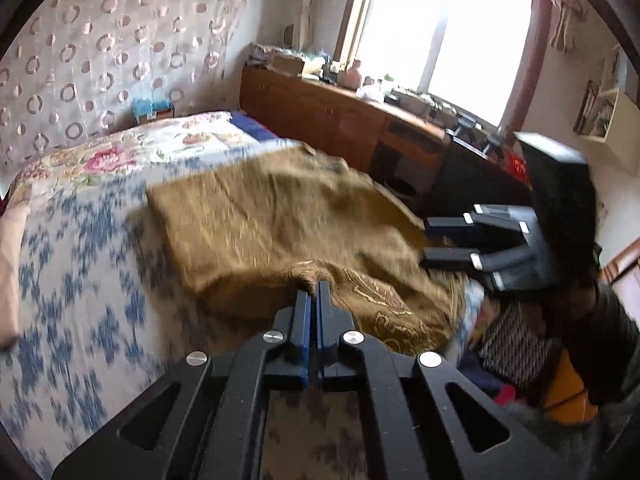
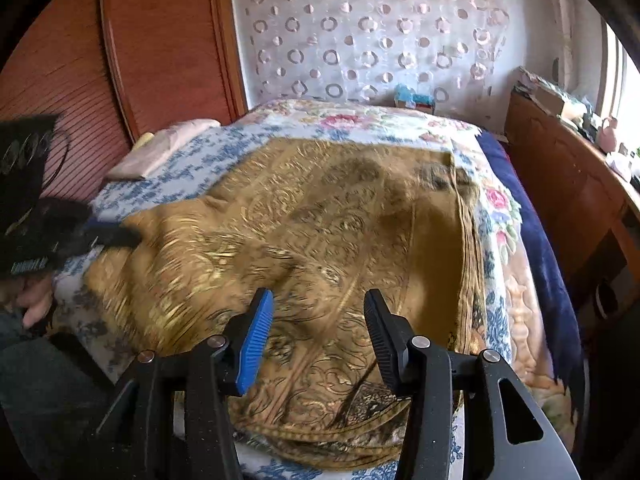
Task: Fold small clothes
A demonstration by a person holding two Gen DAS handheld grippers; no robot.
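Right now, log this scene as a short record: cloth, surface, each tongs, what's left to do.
cloth: gold patterned cloth, partly folded, spread out
surface: bed with blue-flowered sheet
left tongs: shut on a pinch of the cloth's near edge, lifting it
right tongs: open, above the cloth, nothing between them
beside the bed: wooden cabinet under the window
left to do: fold not finished; right side not yet gripped
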